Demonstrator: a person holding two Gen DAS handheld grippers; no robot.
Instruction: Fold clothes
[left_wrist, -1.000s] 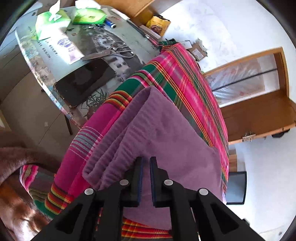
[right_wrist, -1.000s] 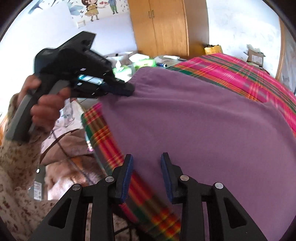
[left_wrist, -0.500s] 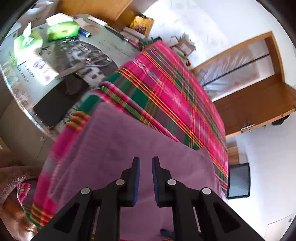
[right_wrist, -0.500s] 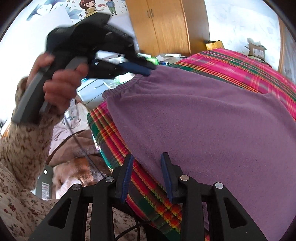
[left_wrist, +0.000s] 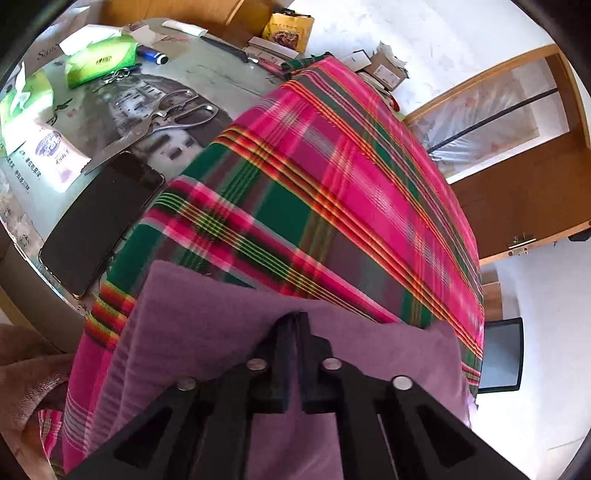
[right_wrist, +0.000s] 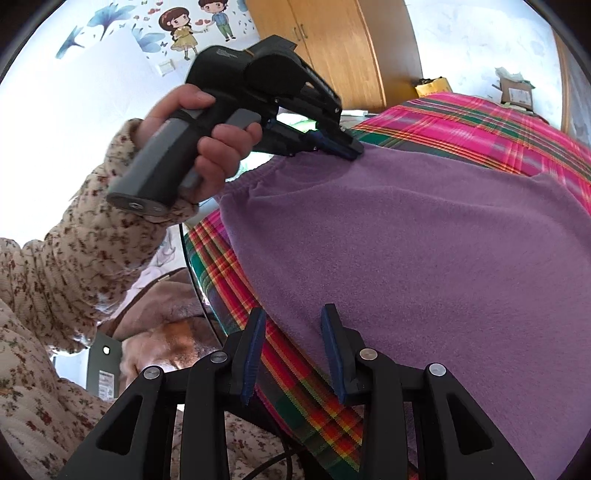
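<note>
While flat on the plaid cloth (left_wrist: 332, 192), purple garment (right_wrist: 424, 258): L tool (left_wrist: 294, 325) closed, pressing it; R tool (right_wrist: 293, 347) wide open, w/ nothing held.

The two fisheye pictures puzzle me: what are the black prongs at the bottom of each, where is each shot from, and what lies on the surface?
No robot here: a person holds a trigger-handled tool in each hand, each with a camera looking along its two fingers.

The left view looks over the left tool, whose fingers look pressed together at the edge of a purple garment.

The right view looks over the right tool, fingers apart above that garment's near edge, holding nothing. It also shows the person's left hand holding the other tool.

The garment lies on a plaid cloth. Beyond it on the table are scissors, a phone and green tissue packs.
</note>
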